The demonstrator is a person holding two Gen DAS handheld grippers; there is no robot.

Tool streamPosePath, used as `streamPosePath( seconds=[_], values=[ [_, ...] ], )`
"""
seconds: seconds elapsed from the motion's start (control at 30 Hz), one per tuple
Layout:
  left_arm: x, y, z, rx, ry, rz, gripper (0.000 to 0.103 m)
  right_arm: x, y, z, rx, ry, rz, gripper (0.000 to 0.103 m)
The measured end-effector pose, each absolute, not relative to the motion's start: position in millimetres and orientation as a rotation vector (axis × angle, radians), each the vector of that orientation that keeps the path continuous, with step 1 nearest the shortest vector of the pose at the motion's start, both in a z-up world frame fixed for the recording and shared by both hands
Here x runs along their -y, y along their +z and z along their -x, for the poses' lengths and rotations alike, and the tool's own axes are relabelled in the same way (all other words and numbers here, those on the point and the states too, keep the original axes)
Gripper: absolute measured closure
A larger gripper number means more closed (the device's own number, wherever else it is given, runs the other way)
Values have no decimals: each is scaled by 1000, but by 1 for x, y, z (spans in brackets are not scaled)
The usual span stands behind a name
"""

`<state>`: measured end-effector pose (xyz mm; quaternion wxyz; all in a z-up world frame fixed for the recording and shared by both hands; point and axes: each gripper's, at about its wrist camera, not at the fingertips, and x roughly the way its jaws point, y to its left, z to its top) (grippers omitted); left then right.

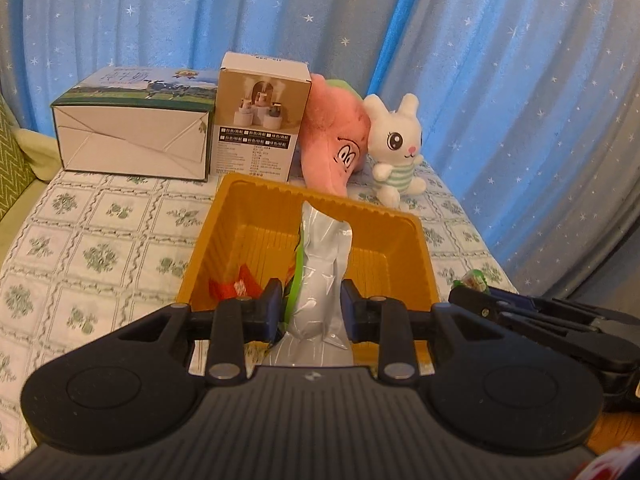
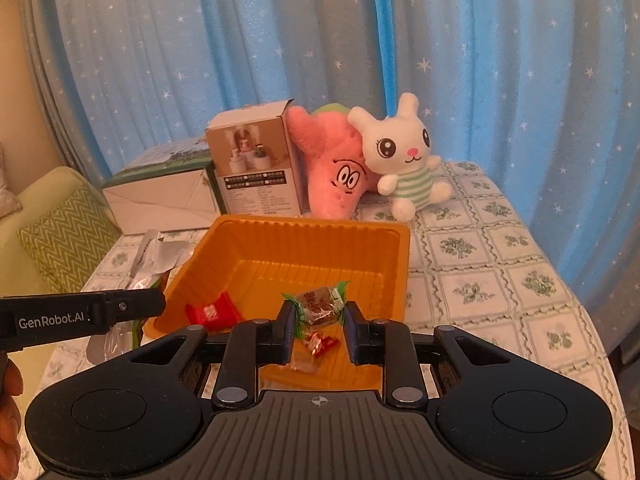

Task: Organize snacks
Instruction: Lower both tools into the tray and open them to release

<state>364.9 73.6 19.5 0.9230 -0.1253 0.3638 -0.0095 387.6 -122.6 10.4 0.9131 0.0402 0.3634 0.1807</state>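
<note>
A: Left wrist view first. What do the left tongs carry?

B: They are clenched on a silver snack bag, which hangs over the near half of the orange tray. This view shows one red wrapped sweet inside the tray, at its near left corner. Behind the tray stand two boxes: a milk carton box and a small product box. Two plush toys sit beside them, a pink one and a white rabbit.

A: And the right wrist view?

B: The right tongs grip a green-ended candy above the tray's near edge. Only here the tray floor shows three sweets: the red one, a small red-orange one, and a clear wrapper. The bench wears a floral cloth.
</note>
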Motion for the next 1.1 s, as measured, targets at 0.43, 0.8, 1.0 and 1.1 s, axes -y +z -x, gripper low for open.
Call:
streamPosePath(
  seconds=[0.43, 0.8, 1.0, 1.1],
  values=[
    [-65, -3, -425, -772, -39, 300, 75, 121, -12, -436, -801, 351, -99, 77],
    [-67, -8, -430, -754, -34, 301, 73, 127, -24, -443, -820, 336, -103, 77],
    [-79, -7, -415, -750, -17, 305, 73, 127, -28, -445, -835, 341, -118, 77],
    [-85, -6, -405, -748, -7, 309, 73, 125, -26, -446, -825, 370, -128, 77]
  ],
)
